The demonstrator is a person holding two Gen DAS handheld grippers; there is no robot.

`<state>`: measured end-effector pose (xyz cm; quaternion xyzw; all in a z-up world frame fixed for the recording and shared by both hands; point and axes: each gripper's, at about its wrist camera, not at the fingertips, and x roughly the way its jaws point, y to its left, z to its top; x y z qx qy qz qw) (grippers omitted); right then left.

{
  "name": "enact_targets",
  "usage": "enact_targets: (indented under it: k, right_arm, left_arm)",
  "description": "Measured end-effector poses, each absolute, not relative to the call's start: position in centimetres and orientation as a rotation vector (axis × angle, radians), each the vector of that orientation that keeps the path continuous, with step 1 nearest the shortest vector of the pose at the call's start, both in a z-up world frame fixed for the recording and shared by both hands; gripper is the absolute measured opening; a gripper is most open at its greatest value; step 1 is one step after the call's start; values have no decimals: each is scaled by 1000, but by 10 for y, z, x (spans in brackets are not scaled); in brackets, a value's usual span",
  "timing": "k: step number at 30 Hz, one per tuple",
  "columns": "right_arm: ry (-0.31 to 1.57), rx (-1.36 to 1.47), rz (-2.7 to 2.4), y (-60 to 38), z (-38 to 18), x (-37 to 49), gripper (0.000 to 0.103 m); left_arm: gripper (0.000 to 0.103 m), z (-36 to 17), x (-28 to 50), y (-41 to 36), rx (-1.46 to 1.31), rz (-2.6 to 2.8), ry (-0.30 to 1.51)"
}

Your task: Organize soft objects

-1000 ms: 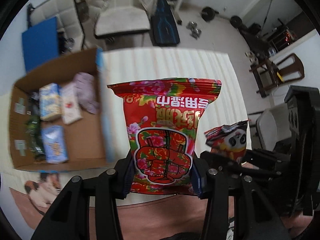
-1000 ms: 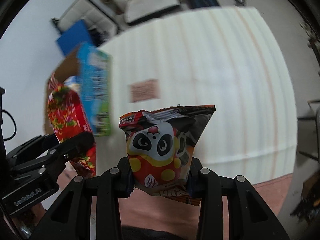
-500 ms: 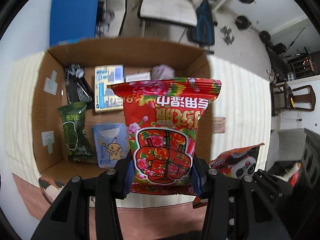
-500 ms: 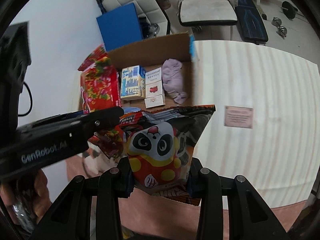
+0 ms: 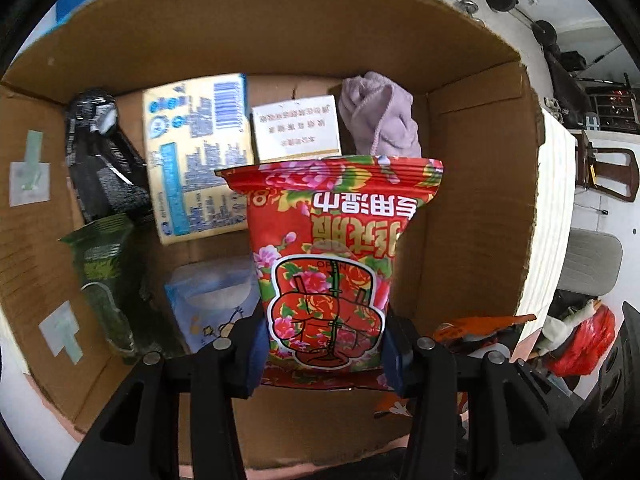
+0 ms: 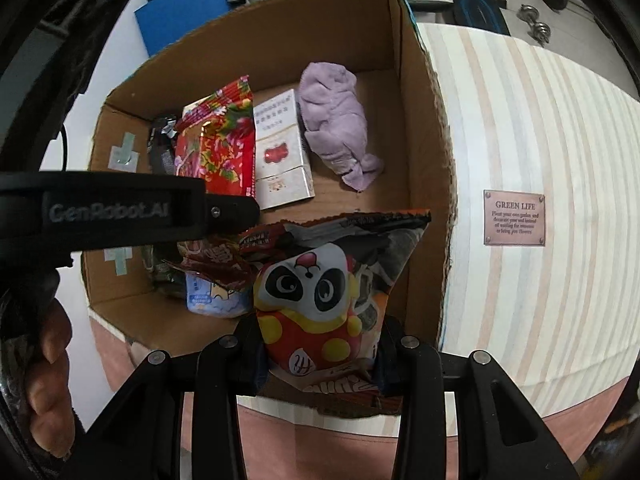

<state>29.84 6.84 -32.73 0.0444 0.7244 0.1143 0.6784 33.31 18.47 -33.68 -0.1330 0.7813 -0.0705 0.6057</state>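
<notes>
surface: striped table (image 6: 520, 120) | on it: open cardboard box (image 6: 424, 128); small brown plaque (image 6: 514, 218) beside box

Left tongs (image 5: 324, 344) clamp red floral packet (image 5: 332, 256) above cardboard box (image 5: 476, 184)

Plaque (image 6: 514, 217) on striped tabletop, 3 o'clock: "GREEN LIFE", smaller lines illegible. Left gripper arm (image 6: 108, 211), 9 o'clock: "GenRobot.AI". Red floral bag (image 5: 332, 264): "OPEN", upside-down Chinese characters.
</notes>
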Motion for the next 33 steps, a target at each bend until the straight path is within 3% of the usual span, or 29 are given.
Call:
enact_targets:
  k: [4,5,6,8,11,12,13,17,19,21,27,33]
  right_arm:
    - [1625,104,218,70,-334,300,43]
    - [1628,101,209,69,-333,299,49]
    - [1624,105,206,68,-331,299,62]
    - [1615,112,212,69,-330,299,67]
    - [1606,103,221,76,-321,296,82]
    - [1596,74,212,79,-317,295,87]
    - [1587,52,207,81,-314,295,89]
    - [1563,13,188,87,-302,291,89]
    - [1548,-11,167,86,-296,291,90]
    - [1538,-20,158,85,-291,291,97]
    - [1525,-42,127,78,-283,285,103]
    - [1507,-48,106,67,-277,279,103]
  left_arm:
    - [45,-345,334,182,-301,-137,1841]
    - [46,-344,334,183,-294,-116,1835]
    - [48,-344,334,184,-292,-112,1828]
    - [50,-337,335,184,-293,-126,1818]
    - [51,-325,336,186,-289,-125,1793]
    - [58,-321,335,186,-278,-125,1782]
    - [66,-317,335,187,-272,-127,1774]
    - [67,-302,327,193,-270,-111,1734]
    - [86,-294,319,198,-254,-102,1710]
    - [92,-288,312,202,-228,-84,1677]
    - [92,-281,289,220,-171,-18,1608]
    - [92,-277,263,231,-185,51,1531]
